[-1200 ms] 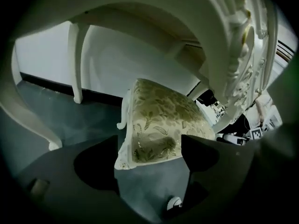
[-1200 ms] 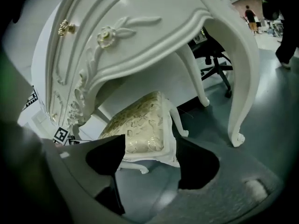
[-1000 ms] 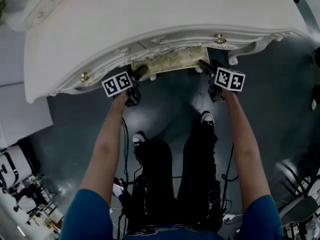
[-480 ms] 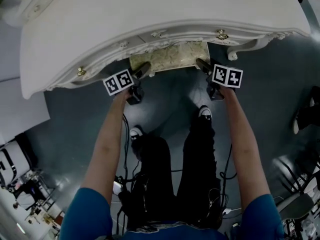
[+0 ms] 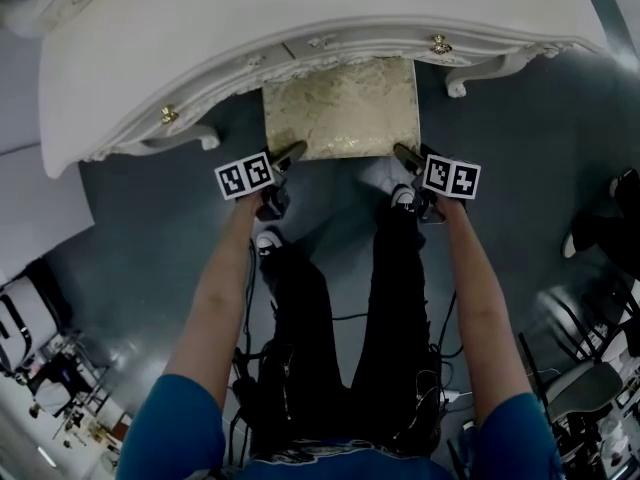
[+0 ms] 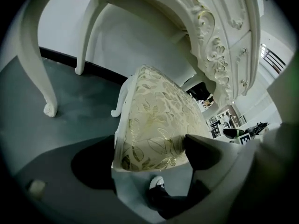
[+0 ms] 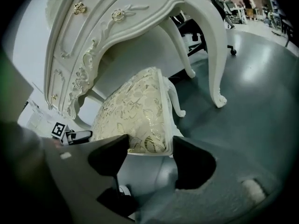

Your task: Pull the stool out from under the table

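- 1 bench [image 5: 300,18], white and carved; top edge cut off in the head view.
- 1 stool [image 5: 340,108], mostly out in front of the bench; far edge hidden under its front.
- 2 grippers: left gripper [image 5: 290,154] jaws, just widening, clamp the stool's near-left corner. Right gripper [image 5: 404,153] jaws, just narrowing, clamp the near-right corner.

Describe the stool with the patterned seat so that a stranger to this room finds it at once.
Find the large white carved table with curved legs on the grey floor. At its middle gap, partly out toward the person, stands the low white-framed stool. Its square cream cushion with shiny gold leaves sets it apart from the all-white table.
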